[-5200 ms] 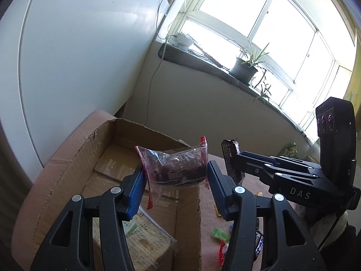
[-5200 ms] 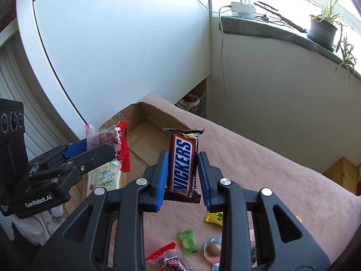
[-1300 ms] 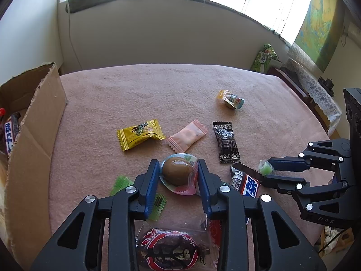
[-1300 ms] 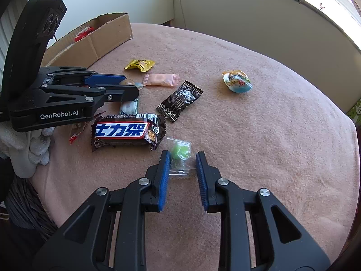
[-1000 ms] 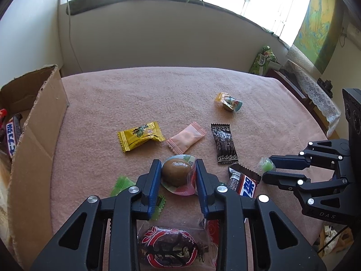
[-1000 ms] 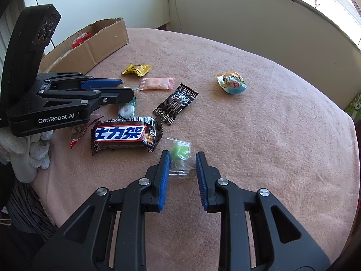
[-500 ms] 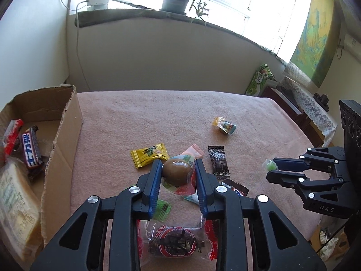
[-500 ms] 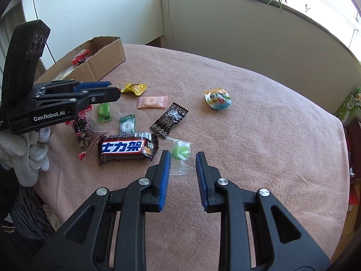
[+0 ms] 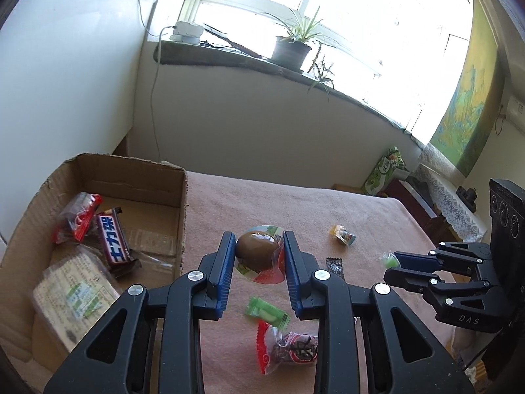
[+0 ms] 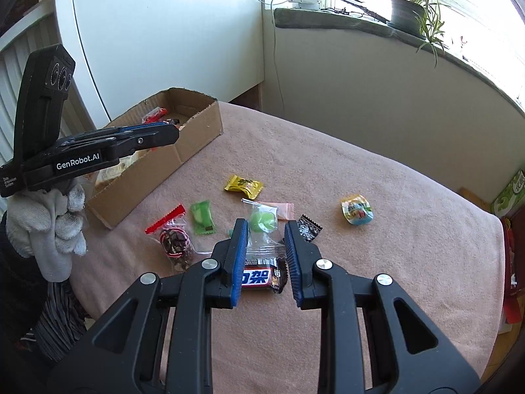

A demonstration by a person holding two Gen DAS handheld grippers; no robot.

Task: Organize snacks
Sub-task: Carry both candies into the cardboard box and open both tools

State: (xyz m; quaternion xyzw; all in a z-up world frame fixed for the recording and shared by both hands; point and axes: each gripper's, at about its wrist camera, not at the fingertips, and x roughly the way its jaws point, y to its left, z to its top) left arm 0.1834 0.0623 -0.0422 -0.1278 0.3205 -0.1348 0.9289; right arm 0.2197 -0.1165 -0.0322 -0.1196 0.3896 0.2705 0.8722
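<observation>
Our left gripper point(image 9: 259, 256) is clamping the packed egg point(image 9: 256, 255), a glossy brown egg sealed in a clear pouch w/ green, white and red print; both blue pads are pressing its sides and it's hanging off the cloth, just right of the cardboard box point(image 9: 182, 210). Our right gripper point(image 10: 264, 234) is pinching the green candy point(image 10: 261, 221), a round pale-green sweet in a clear crinkly wrapper, jaws nearly together on the wrapper, also up off the cloth and well right of the box.

We're using the box as ref. Inside it we're seeing a dark choc bar point(image 9: 113, 242) w/ white characters on blue, a red-edged clear bag point(image 9: 76, 218) leaning at its left wall, and a flat pale packet point(image 9: 77, 298) w/ green print at the near end.

Right of the box, on the pink tablecloth point(image 10: 410, 246), we're seeing, nearest first, a green sachet point(image 10: 202, 217) and a clear bag of dark pieces point(image 10: 174, 239) w/ a red top strip, then a yellow candy point(image 10: 243, 186), a pink sachet point(image 10: 282, 211), a 2nd choc bar point(image 10: 259, 275) under our right jaws, a small black sachet point(image 10: 307, 228), and farthest a blue-and-yellow pouch point(image 10: 357, 210). A white-gloved hand point(image 10: 55, 226) is holding the left gripper's handle, in front of the box.
</observation>
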